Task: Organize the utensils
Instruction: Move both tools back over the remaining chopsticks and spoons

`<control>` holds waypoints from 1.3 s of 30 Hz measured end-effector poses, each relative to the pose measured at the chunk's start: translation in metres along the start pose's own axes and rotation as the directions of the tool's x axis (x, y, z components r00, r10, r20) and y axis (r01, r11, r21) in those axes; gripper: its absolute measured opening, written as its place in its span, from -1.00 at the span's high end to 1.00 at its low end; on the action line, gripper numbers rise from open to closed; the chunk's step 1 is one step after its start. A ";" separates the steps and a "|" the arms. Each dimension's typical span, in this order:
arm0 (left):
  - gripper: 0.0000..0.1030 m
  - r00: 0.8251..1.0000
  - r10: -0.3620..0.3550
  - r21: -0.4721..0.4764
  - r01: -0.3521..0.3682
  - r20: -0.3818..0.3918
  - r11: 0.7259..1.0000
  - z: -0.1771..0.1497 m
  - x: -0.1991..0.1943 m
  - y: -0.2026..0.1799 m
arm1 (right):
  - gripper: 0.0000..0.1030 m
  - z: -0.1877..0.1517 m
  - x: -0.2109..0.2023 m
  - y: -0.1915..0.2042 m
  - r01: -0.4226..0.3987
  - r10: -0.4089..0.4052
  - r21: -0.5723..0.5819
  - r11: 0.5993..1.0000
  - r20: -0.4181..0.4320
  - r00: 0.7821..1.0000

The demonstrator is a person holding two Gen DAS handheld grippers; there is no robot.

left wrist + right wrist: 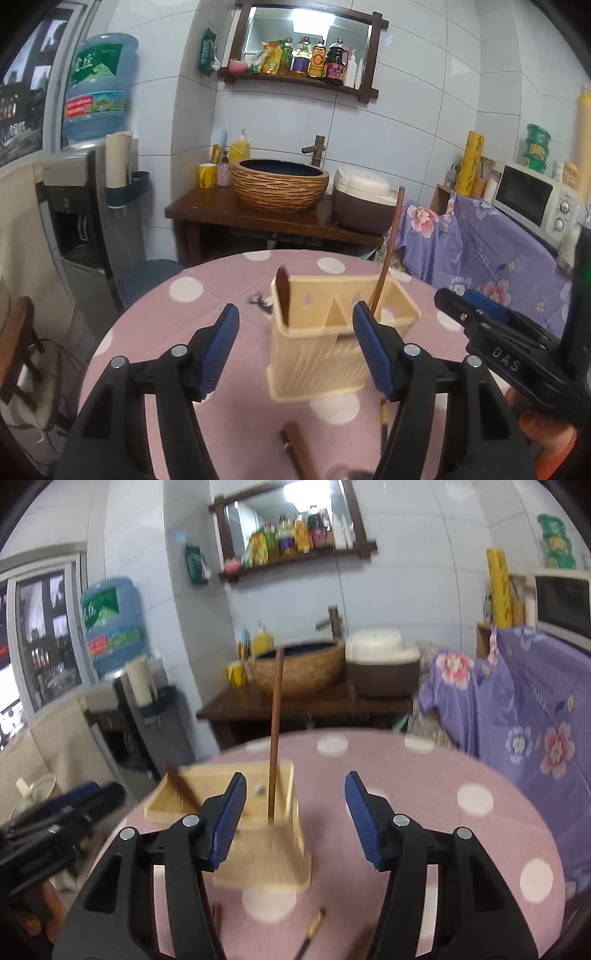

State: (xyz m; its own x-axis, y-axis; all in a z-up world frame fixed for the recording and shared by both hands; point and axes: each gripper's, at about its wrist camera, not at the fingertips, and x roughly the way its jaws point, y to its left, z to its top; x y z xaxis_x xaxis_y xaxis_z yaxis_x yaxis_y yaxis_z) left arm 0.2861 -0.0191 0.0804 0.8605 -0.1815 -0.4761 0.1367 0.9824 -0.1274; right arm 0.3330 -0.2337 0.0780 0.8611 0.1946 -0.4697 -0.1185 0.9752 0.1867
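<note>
sits near the middle of the pink dotted table [155, 314]: a cream plastic holder [314, 354] with a divider splitting it into compartments. already stocked with a long brown chopstick [388, 254] leaning up out of the right-hand compartment and a short dark wooden handle [283, 299] poking from the left one. looks light and ribbed on its front wall, with small cut-out holes near the rim, so probably easy to tip or slide if bumped.

still loose on the cloth in front of the holder: a brown wooden piece [295, 450] and a thin dark stick with a gold tip [314, 926], both close to the near table edge.

hovering over that: left gripper [295, 350] with blue pads spread wide, nothing between them; right gripper [295, 823] likewise wide apart and empty, just in front of the holder.

likely next: picking one of the loose pieces off the cloth. best done by dropping low, closing across the narrow width of the shaft near its middle, lifting clear, then turning it upright and lowering it into a compartment. worth keeping off the holder's walls and the standing chopstick on the way in, perhaps steadying the holder with the free gripper.

beyond the table: a woven basin, a rice cooker, a purple flowered cover.
</note>
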 end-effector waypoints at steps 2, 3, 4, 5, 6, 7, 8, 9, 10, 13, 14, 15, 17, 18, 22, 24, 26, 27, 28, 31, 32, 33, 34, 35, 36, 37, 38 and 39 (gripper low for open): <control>-0.27 0.999 0.038 0.025 -0.038 -0.013 0.999 -0.023 -0.011 0.004 | -0.09 -0.024 -0.003 -0.002 0.024 -0.025 -0.006 1.000 -0.076 0.997; -0.27 0.998 0.055 0.035 -0.054 -0.026 0.998 -0.032 -0.014 0.007 | -0.08 -0.035 -0.004 -0.003 0.036 -0.037 -0.007 0.999 -0.104 0.994; -0.27 0.996 0.078 0.043 -0.076 -0.048 0.996 -0.042 -0.016 0.010 | -0.07 -0.048 -0.006 -0.004 0.044 -0.045 -0.007 0.999 -0.137 0.990; -0.27 0.992 0.097 0.042 -0.094 -0.079 0.995 -0.055 -0.017 0.013 | -0.07 -0.061 -0.009 -0.004 0.051 -0.053 -0.012 0.999 -0.158 0.986; -0.24 0.988 0.106 0.024 -0.104 -0.114 0.994 -0.066 -0.016 0.018 | -0.07 -0.075 -0.014 -0.002 0.059 -0.063 -0.026 0.998 -0.173 0.983; -0.20 0.983 0.100 0.000 -0.101 -0.154 0.995 -0.078 -0.015 0.022 | -0.07 -0.086 -0.017 -0.002 0.068 -0.073 -0.036 0.997 -0.177 0.982; -0.08 0.976 0.071 -0.029 -0.078 -0.204 0.997 -0.090 -0.012 0.024 | -0.07 -0.097 -0.023 -0.001 0.081 -0.087 -0.041 0.996 -0.177 0.980; 0.00 0.968 0.041 -0.049 -0.055 -0.249 0.997 -0.101 -0.008 0.024 | -0.07 -0.106 -0.026 -0.002 0.091 -0.097 -0.041 0.995 -0.180 0.979; 0.02 0.959 0.025 -0.055 -0.042 -0.281 0.998 -0.110 -0.006 0.022 | -0.07 -0.116 -0.031 -0.004 0.101 -0.105 -0.034 0.994 -0.187 0.977; 0.09 0.945 0.017 -0.024 -0.026 -0.325 0.999 -0.127 0.000 0.008 | -0.07 -0.136 -0.041 -0.009 0.111 -0.110 -0.010 0.994 -0.200 0.974; 0.11 0.942 0.016 -0.013 -0.021 -0.335 1.000 -0.131 0.002 0.003 | -0.07 -0.142 -0.045 -0.010 0.118 -0.118 -0.013 0.993 -0.204 0.972; 0.11 0.939 0.015 -0.001 -0.016 -0.344 1.000 -0.133 0.004 -0.001 | -0.07 -0.146 -0.049 -0.011 0.125 -0.126 -0.014 0.992 -0.200 0.972; 0.11 0.934 0.015 0.021 -0.008 -0.357 1.000 -0.140 0.007 -0.009 | -0.07 -0.150 -0.056 -0.012 0.136 -0.137 -0.018 0.991 -0.188 0.973; 0.11 0.933 0.016 0.028 -0.006 -0.360 1.000 -0.141 0.008 -0.012 | -0.07 -0.152 -0.059 -0.013 0.133 -0.134 -0.017 0.991 -0.184 0.974; 0.11 0.922 0.038 0.078 -0.009 -0.385 0.997 -0.152 0.017 -0.021 | -0.07 -0.153 -0.063 -0.014 0.128 -0.127 -0.007 0.992 -0.183 0.975; 0.09 0.921 0.029 0.069 -0.003 -0.388 0.998 -0.158 0.020 -0.018 | -0.07 -0.154 -0.064 -0.015 0.123 -0.121 0.000 0.992 -0.183 0.976; 0.08 0.922 0.052 0.072 -0.026 -0.383 0.997 -0.159 0.017 -0.013 | -0.07 -0.152 -0.063 -0.014 0.124 -0.122 -0.002 0.992 -0.183 0.976; 0.07 0.920 0.048 0.072 -0.022 -0.390 0.997 -0.159 0.017 -0.010 | -0.07 -0.152 -0.063 -0.013 0.126 -0.125 -0.006 0.992 -0.183 0.975; 0.07 0.918 0.047 0.074 -0.020 -0.393 0.997 -0.159 0.015 -0.007 | -0.07 -0.152 -0.063 -0.013 0.128 -0.128 -0.012 0.992 -0.187 0.974; 0.06 0.918 0.105 0.096 -0.073 -0.382 0.993 -0.158 0.004 0.010 | -0.07 -0.151 -0.062 -0.013 0.136 -0.139 -0.026 0.990 -0.200 0.970; 0.07 0.913 0.124 0.086 -0.098 -0.389 0.992 -0.157 0.001 0.020 | -0.07 -0.150 -0.062 -0.014 0.134 -0.138 -0.029 0.990 -0.202 0.970; 0.07 0.915 0.110 0.051 -0.098 -0.387 0.994 -0.156 -0.003 0.029 | -0.07 -0.148 -0.061 -0.014 0.129 -0.132 -0.029 0.991 -0.205 0.970; 0.07 0.922 0.079 0.005 -0.083 -0.379 0.997 -0.153 -0.008 0.037 | -0.07 -0.147 -0.059 -0.014 0.121 -0.123 -0.025 0.992 -0.210 0.970; 0.07 0.926 0.063 -0.023 -0.077 -0.372 0.997 -0.150 -0.011 0.043 | -0.07 -0.145 -0.056 -0.013 0.110 -0.112 -0.020 0.994 -0.218 0.970; 0.07 0.926 0.078 -0.019 -0.091 -0.368 0.996 -0.149 -0.011 0.043 | -0.07 -0.144 -0.053 -0.011 0.102 -0.104 -0.019 0.995 -0.225 0.969; 0.07 0.926 0.097 -0.008 -0.107 -0.364 0.994 -0.147 -0.009 0.043 | -0.07 -0.143 -0.049 -0.009 0.097 -0.099 -0.021 0.995 -0.234 0.967; 0.07 0.925 0.101 -0.007 -0.112 -0.367 0.994 -0.147 -0.008 0.043 | -0.07 -0.142 -0.046 -0.006 0.094 -0.096 -0.020 0.995 -0.239 0.966; 0.07 0.922 0.092 -0.015 -0.105 -0.376 0.994 -0.146 -0.005 0.042 | -0.07 -0.141 -0.044 -0.004 0.089 -0.092 -0.022 0.996 -0.244 0.965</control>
State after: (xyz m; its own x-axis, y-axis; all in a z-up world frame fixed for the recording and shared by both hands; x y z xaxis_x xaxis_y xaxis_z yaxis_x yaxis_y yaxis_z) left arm 0.2161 0.0169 -0.0493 0.6214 -0.0937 -0.7778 0.0382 0.9953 -0.0894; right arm 0.2259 -0.2308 -0.0240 0.7216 0.1239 -0.6811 -0.0520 0.9908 0.1251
